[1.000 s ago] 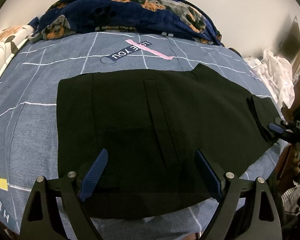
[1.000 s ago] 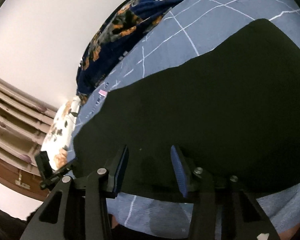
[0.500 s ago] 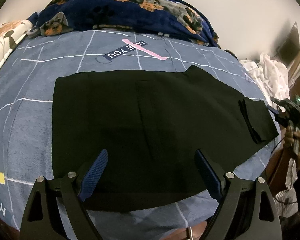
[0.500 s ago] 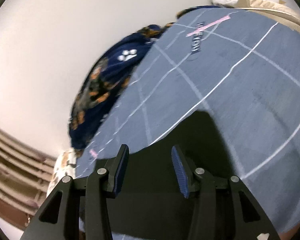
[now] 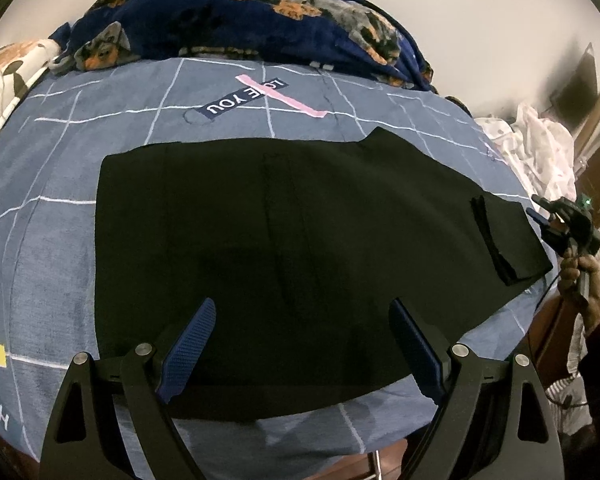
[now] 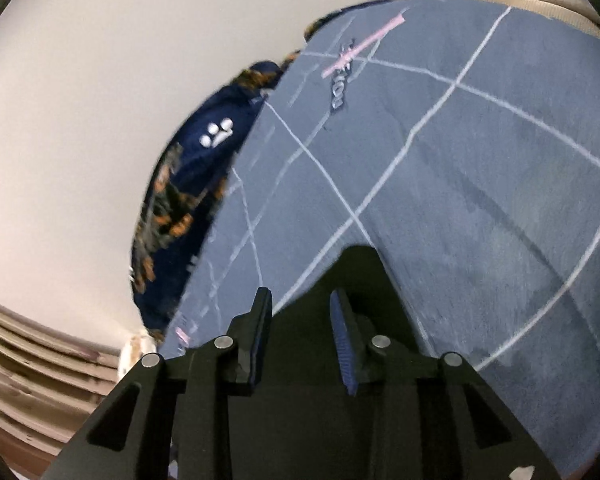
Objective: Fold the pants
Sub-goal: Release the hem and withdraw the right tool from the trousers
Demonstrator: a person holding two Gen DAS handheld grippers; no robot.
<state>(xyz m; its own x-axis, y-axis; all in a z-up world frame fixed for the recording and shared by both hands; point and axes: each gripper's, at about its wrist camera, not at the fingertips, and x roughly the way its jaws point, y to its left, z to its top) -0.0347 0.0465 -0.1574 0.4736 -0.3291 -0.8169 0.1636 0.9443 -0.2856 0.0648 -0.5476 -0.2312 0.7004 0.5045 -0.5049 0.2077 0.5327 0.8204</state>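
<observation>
Lying flat across the bed (image 5: 52, 248), the black pants (image 5: 284, 240) are spread over a blue-grey cover with white grid lines, one end folded back on itself over at the right edge of the left wrist view. The left tongs (image 5: 300, 344) hover just above the near edge of the pants, spread wide with nothing between the blue pads. The right tongs (image 6: 300, 320) sit at the far right end of the pants in a person's hand (image 5: 580, 276); they've just been closing and are now fairly narrow. A tip of black cloth pokes up between them, but I can't tell if the pads actually pinch it. A navy dog-print blanket (image 5: 260, 16) is bunched at the far side.
</observation>
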